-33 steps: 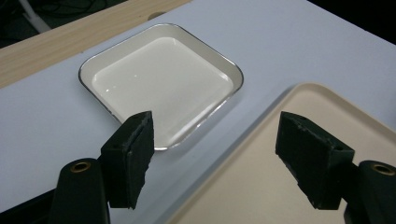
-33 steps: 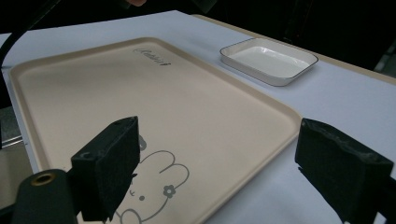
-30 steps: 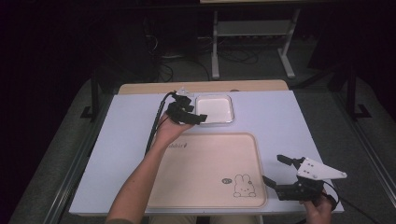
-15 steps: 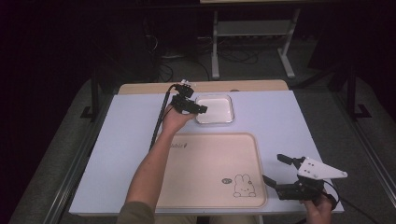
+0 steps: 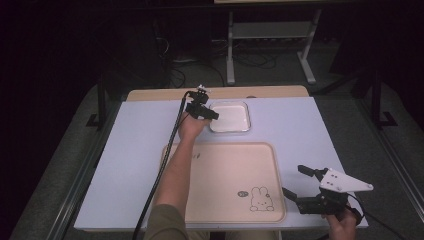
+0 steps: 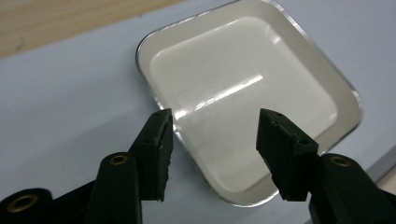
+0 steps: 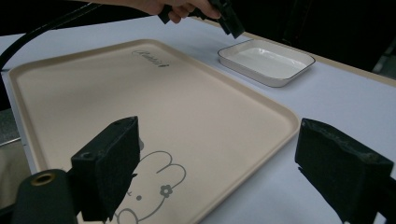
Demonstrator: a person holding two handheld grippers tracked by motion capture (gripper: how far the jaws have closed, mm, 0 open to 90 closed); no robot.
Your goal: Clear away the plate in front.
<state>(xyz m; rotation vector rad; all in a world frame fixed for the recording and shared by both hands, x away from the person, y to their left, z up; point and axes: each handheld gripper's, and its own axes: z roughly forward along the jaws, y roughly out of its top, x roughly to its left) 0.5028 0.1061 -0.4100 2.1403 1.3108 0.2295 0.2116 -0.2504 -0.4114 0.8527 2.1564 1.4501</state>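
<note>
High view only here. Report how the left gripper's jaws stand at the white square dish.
Observer: In the left gripper view the left gripper is open, its jaws having just been closing. One edge of the white square dish shows in the gap, not pinched.
Operator: Describe the rim.
Observer: The right gripper view shows a thin dark line running around it.
Operator: Now the other side.
Observer: The right gripper stands wide open with nothing gripped, aimed across the beige plastic tray and its rabbit drawing.

A lab-like recording space: white-topped table [image 5: 125, 165], dark surroundings, floor cables [image 5: 250, 62], metal stand [image 5: 270, 35] behind.
</note>
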